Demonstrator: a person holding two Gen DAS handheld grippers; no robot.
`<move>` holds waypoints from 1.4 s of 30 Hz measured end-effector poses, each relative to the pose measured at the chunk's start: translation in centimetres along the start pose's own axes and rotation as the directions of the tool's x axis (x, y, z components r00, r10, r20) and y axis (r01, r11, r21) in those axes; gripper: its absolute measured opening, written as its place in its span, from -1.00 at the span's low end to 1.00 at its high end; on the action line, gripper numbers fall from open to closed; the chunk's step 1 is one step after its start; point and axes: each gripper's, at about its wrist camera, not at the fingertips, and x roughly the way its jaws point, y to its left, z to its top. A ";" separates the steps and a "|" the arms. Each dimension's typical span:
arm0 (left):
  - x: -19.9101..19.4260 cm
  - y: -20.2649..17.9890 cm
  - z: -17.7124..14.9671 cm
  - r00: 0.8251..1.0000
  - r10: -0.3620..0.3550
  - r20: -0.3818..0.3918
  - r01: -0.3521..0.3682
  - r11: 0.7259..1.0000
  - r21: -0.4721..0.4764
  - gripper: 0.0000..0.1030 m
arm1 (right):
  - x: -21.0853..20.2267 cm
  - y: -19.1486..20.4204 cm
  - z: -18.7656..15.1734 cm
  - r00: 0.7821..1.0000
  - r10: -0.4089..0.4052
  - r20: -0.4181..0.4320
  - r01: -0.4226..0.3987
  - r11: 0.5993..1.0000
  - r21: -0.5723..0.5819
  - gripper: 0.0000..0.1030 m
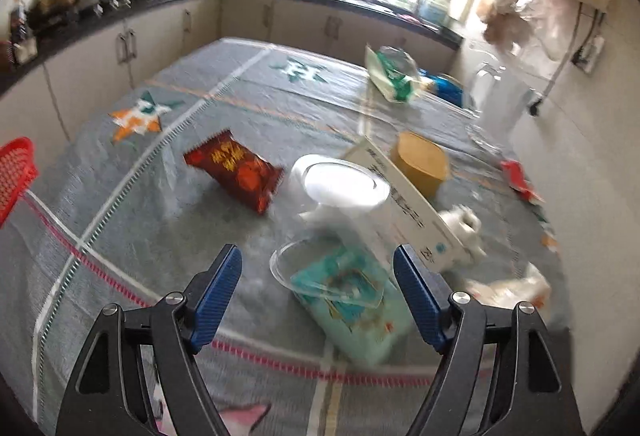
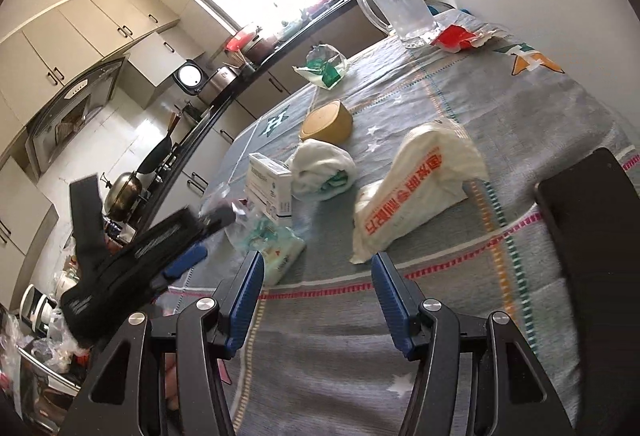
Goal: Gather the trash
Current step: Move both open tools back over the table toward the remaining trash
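The left tool (image 1: pixel 318 290) is hovering with its jaws spread wide and holding nothing, a pale green packet (image 1: pixel 352 312) lying on the bench (image 1: pixel 120 236) between its blue pads, partly under a clear plastic cup (image 1: pixel 332 220). The right tool (image 2: pixel 318 288) is likewise gaping wide and gripping nothing, pointing toward a white printed bag (image 2: pixel 416 192) lying just beyond its tips. Farther off, a red snack wrapper (image 1: pixel 236 170), a white box (image 2: pixel 269 188) and a torn green wrapper (image 2: pixel 325 70) are sitting apart on the bench.

Box (image 2: pixel 269 185) beside crumpled cloth (image 2: pixel 322 169) (bowl (image 2: pixel 327 121) behind) on table (image 2: pixel 520 140).
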 end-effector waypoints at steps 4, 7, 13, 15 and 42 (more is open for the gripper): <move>1.5 -0.2 0.3 0.998 0.062 -0.001 -0.062 0.998 0.012 0.50 | 0.2 -0.5 -0.3 1.000 0.003 -0.025 -0.003 1.000 -0.013 0.20; 2.3 0.2 0.6 0.998 0.063 -0.019 -0.062 0.997 0.035 0.50 | 0.2 -0.5 -0.7 0.999 0.002 -0.034 -0.003 1.000 -0.027 0.20; 2.7 2.6 1.1 0.997 0.021 -0.069 -0.018 0.999 0.043 -0.10 | 0.3 -0.8 -0.9 0.999 0.019 -0.038 -0.019 1.000 -0.023 0.20; 2.3 3.5 1.3 0.998 0.050 -0.047 -0.048 0.998 0.044 -0.10 | 0.5 -0.9 -0.9 0.999 0.022 -0.042 -0.023 1.000 -0.018 0.20; 1.9 2.5 2.4 0.967 0.246 0.070 -0.250 0.967 0.052 0.74 | 1.0 -0.8 -0.9 0.998 0.051 -0.042 -0.053 0.997 -0.057 0.25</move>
